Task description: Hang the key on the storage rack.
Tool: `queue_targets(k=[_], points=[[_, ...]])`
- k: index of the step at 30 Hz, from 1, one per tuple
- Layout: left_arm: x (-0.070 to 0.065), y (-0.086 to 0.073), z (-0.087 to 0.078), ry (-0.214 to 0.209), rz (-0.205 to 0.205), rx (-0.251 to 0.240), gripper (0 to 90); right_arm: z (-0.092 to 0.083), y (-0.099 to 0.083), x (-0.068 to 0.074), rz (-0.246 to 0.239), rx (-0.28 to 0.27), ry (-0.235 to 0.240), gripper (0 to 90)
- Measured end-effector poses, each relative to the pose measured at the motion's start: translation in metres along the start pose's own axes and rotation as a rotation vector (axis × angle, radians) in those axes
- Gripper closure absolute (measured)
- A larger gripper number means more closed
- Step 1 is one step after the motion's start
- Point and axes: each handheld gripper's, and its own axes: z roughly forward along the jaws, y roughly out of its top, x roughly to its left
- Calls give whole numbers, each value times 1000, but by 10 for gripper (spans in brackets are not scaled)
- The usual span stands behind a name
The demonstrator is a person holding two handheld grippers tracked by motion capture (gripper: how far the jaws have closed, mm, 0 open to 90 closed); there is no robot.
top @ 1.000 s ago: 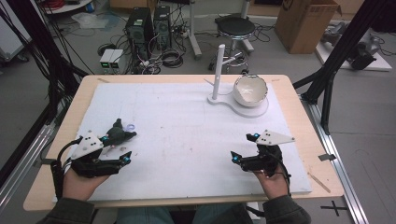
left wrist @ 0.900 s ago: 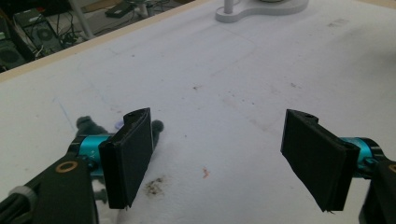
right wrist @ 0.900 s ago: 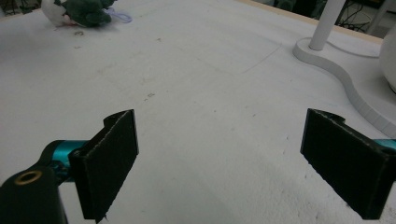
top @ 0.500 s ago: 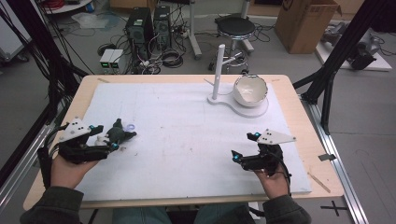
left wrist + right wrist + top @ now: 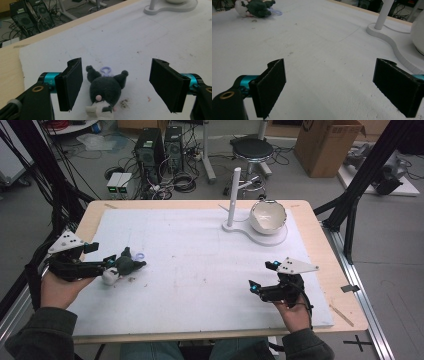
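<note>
We held our left gripper [image 5: 116, 85] with its jaws apart and just closing around the plush toy [image 5: 105, 91], not yet pressing it, as it lay on the table [image 5: 210, 270]; our right gripper [image 5: 337, 87] stood wide, holding nothing.
</note>
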Motion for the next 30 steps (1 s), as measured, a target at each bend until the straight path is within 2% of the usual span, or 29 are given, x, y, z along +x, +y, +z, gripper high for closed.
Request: queue_targets(k=[8,11,18,22,26,30], points=[[7,-3,18,-5,-18,65,293,-2,0,0,9,-2,-3,105],[9,-4,26,-15,-42,79,297,-2,-1,0,6,-1,-2,106],[11,-7,42,-17,-19,150,300,-1,-1,-1,3,-5,-1,106],[17,-14,51,-58,-44,170,323,-2,-1,0,6,-2,-1,106],[20,-24,58,-60,-64,198,323,-2,-1,-1,0,-9,-2,106],[19,-28,65,-61,-48,240,321,-2,-1,0,6,-3,2,106]])
